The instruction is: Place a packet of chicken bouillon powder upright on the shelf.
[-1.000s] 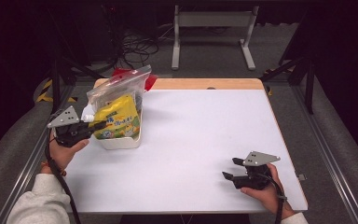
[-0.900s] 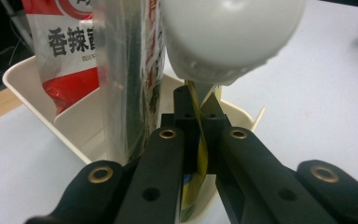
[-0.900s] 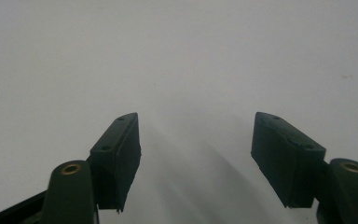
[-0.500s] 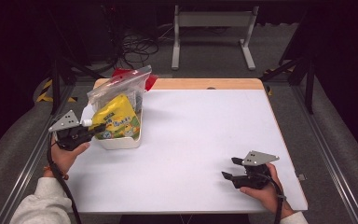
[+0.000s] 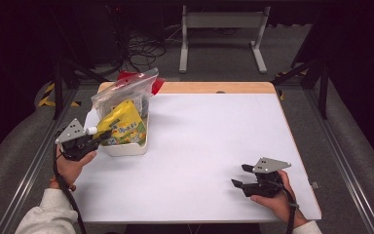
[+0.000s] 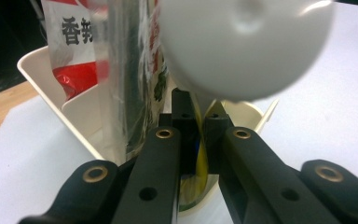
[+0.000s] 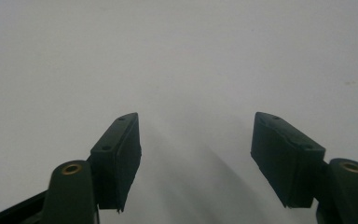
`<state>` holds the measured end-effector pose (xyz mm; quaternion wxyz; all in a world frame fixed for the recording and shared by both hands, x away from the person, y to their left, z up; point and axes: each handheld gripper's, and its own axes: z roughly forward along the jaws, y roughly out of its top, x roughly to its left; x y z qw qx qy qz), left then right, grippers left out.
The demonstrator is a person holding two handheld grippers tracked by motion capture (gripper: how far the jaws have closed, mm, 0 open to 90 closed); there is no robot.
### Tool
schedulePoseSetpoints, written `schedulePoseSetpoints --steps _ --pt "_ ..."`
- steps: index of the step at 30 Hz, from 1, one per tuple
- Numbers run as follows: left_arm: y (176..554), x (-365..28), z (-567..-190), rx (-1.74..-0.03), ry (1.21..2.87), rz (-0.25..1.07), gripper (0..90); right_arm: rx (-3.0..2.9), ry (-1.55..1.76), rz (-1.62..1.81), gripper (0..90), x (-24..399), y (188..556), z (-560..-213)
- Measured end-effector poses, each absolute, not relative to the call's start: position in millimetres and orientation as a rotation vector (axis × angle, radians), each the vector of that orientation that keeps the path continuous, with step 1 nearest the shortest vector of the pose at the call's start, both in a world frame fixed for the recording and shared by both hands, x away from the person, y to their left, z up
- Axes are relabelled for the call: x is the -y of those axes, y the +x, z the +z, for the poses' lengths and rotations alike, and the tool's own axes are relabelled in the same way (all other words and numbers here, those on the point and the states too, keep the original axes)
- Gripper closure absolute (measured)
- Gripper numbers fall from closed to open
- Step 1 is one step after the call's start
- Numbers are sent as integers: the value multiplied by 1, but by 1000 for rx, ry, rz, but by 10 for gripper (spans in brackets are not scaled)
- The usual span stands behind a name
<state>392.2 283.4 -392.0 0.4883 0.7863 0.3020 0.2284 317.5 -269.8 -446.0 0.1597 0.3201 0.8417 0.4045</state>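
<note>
Since a second ago we have drawn our left tongs (image 5: 96,136) slightly back toward the counter's (image 5: 214,146) near-left edge, the yellow pouch (image 5: 123,124) leaning with them. They are clamped on the pouch's thin edge (image 6: 200,154) — its white cap (image 6: 244,44) looms just above the jaws. The pouch sits in the white bin (image 5: 126,146) beside a clear bag (image 5: 124,92). Our right tongs (image 5: 240,176) rest well apart — jaws spread, gripping nothing, over bare counter.
</note>
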Motion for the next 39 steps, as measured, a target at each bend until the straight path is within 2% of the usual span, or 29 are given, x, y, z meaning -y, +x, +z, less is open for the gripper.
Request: schedulePoseSetpoints --steps 11,24,39 --pt "388 -280 -394 -781 1812 593 783 -2399 917 1151 325 272 316 -445" --pt "375 -288 -384 -833 1708 654 516 -2387 918 1159 325 273 316 -444" --pt "351 -287 -393 -906 1757 736 306 -2342 886 1187 320 273 319 -435"
